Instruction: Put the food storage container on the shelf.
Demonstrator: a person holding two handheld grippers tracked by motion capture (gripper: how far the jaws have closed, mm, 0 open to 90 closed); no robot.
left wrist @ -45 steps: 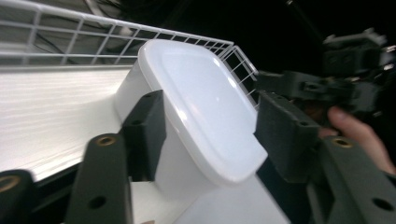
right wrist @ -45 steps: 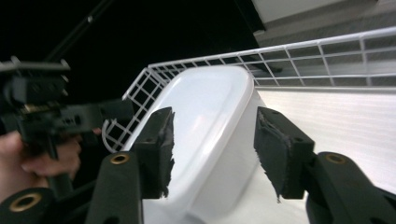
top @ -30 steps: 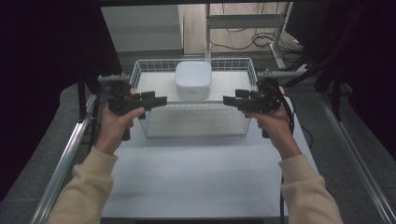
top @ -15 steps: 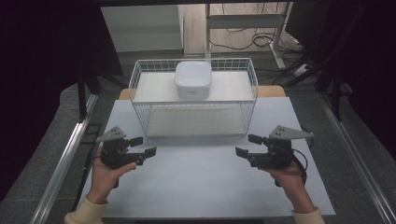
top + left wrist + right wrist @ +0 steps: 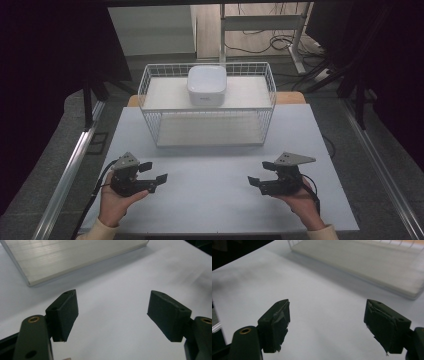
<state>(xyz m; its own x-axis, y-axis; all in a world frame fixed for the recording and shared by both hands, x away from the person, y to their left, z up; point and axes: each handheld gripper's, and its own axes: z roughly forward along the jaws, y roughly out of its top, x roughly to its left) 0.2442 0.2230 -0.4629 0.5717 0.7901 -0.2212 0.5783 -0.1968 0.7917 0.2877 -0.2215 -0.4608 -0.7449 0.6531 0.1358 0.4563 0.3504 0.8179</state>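
- The left gripper (image 5: 154,175) sits low over the white table (image 5: 210,200), jaws spread wide and just opened further, nothing between them.
- The right gripper (image 5: 259,174) mirrors it, released and empty.
- The wire basket (image 5: 150,112) stands beyond both, well apart, holding a white box (image 5: 206,85).

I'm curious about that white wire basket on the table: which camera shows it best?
The high view: the whole wire basket shows, with a white box inside. The left gripper view catches just a corner of its pale floor; the right gripper view its lower wires and floor.
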